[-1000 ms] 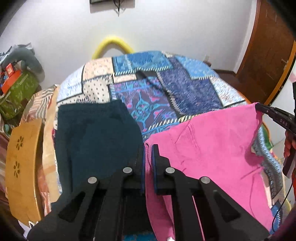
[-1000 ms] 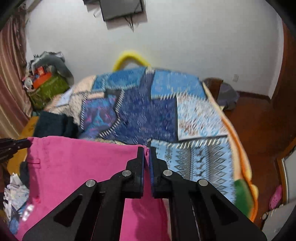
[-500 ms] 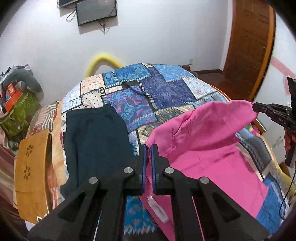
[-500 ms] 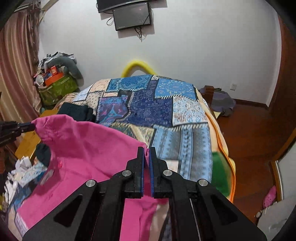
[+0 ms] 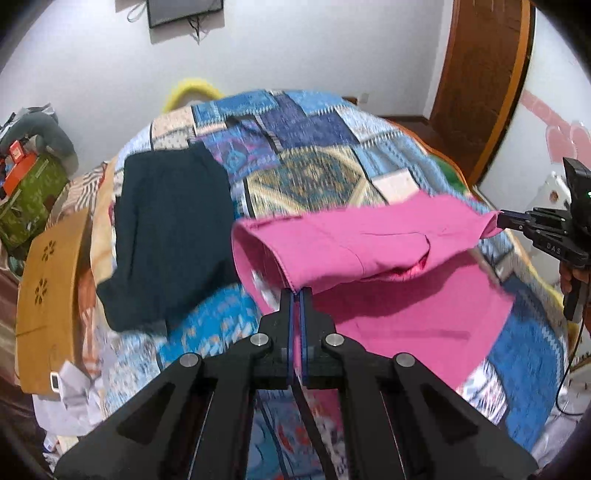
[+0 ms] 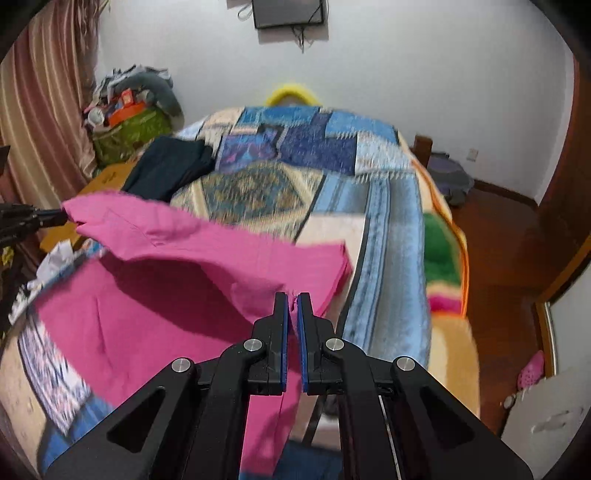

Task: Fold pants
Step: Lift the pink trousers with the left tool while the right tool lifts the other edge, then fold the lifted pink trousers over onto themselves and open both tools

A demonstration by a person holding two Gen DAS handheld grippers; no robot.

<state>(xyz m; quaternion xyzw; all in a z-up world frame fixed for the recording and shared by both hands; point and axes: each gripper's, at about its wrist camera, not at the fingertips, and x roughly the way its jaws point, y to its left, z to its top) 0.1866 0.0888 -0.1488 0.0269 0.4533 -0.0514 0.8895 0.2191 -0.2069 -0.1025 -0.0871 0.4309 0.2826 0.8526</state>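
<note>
1. Patchwork bedspread [image 5: 317,177] covers pretty much the whole bed.
2. Pink pants [image 5: 388,295] lie on its near end, top edge lifted and doubled over the lower part.
3. Dark folded garment [image 5: 166,236] sits to their left.
4. Left gripper [image 5: 296,291] and right gripper [image 6: 293,297] are each pinched tight on a corner of that lifted edge.

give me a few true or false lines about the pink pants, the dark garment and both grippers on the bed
1. Both grippers pinch the pink pants. True: the left gripper and right gripper are each shut on an edge.
2. The pink pants lie flat on the quilt. False: the held edge is lifted and doubled over the lower part.
3. The dark garment sits on top of the pink pants. False: it lies beside them on the quilt.
4. A screen hangs on the wall. True.
</note>
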